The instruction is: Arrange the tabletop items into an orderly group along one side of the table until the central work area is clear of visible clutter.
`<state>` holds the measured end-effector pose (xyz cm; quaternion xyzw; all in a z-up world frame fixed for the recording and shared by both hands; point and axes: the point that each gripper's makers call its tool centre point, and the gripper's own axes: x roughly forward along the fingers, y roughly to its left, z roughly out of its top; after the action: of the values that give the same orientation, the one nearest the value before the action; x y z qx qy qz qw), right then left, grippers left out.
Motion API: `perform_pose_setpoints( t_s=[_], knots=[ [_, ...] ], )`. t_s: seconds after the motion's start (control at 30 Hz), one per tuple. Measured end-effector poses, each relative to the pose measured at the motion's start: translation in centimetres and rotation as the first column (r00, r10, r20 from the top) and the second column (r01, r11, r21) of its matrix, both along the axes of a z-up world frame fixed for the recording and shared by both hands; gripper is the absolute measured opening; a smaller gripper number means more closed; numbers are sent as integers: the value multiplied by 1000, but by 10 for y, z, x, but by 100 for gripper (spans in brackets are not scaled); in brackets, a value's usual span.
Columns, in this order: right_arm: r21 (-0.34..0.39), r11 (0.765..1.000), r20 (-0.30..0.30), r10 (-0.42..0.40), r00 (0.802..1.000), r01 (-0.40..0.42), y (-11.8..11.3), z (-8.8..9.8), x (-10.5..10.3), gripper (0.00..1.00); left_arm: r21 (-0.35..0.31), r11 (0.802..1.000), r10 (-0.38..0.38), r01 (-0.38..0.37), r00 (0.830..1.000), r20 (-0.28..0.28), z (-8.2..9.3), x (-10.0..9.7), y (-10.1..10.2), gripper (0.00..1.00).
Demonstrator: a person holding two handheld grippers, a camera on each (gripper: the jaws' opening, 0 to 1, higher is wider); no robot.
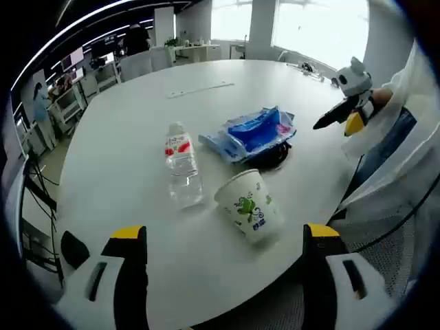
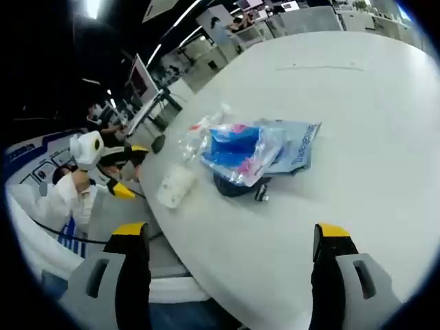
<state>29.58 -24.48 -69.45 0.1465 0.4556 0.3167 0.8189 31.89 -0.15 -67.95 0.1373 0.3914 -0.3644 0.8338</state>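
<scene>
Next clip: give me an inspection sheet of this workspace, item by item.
Surface: white round table, mostly bare.
Job's things: water bottle lying on its side; paper cup tipped over; blue plastic packet resting on a dark object.
Clutter: nothing seen beyond these.
Grippers: left gripper and right gripper both open, empty, apart from the items.
Cables: black cables beside the table edge.
Surroundings: office desks, monitors, bright windows.

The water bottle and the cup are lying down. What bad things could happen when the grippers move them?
The water bottle lies on its side, so a nudge might roll it across the table. The paper cup lies tipped near the table's edge and could slide off. A dark object sits under the blue plastic bag; lifting the bag may drag it.
</scene>
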Motion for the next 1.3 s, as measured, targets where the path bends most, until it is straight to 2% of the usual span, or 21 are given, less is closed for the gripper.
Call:
perform_pose_setpoints(
  t_s=[0.43, 1.3],
  knots=[
    [15, 1000, 12, -13, 1000, 13, -1, 2, 4, 98, 2, 1000, -1, 1, 1000, -16, -6, -2, -2, 96],
    [44, 999, -26, -1, 1000, 3, 4, 1, -2, 93, -15, 1000, -8, 8, 999, -32, -7, -7, -21, 94]
  ],
)
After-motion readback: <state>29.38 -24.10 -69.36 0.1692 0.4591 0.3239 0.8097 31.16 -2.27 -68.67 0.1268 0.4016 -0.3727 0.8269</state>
